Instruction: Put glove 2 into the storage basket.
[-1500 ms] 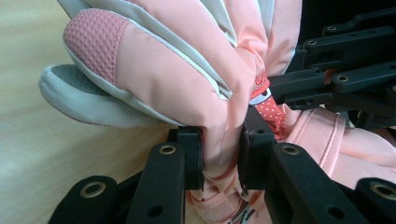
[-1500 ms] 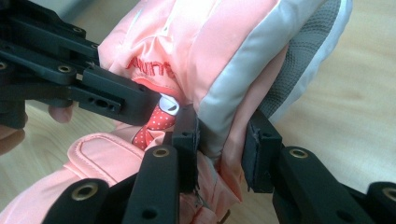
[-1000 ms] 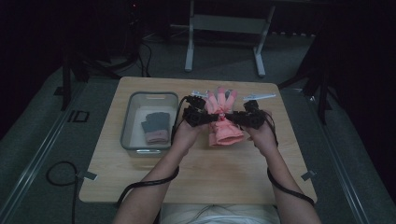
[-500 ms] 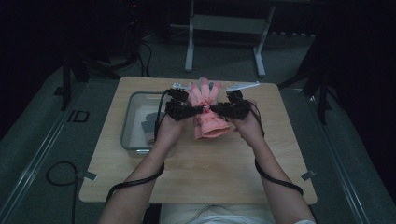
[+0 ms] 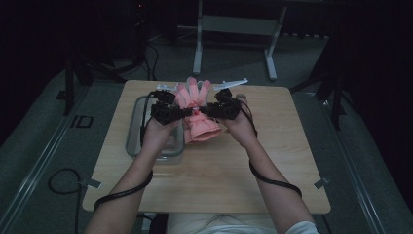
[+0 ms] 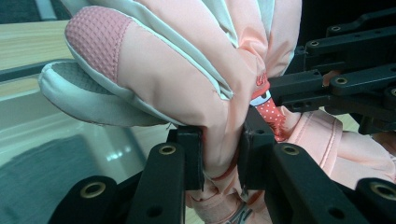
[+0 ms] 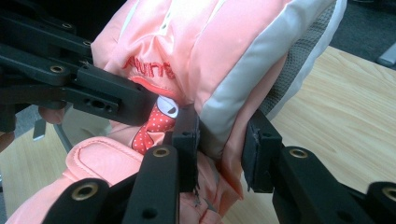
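Both grippers have carried the pink glove toward nine o'clock since a second ago, from the middle of the desk to the right rim of the clear tray, which the left hand now partly covers. Left gripper and right gripper face each other, the glove hanging between them above the desk, its digits pointing to twelve o'clock and its cuff drooping toward six. In the left gripper view, the fingers are clenched on a fold of the glove's padded fabric. In the right gripper view, that gripper's fingers likewise pinch the fabric near a white seam.
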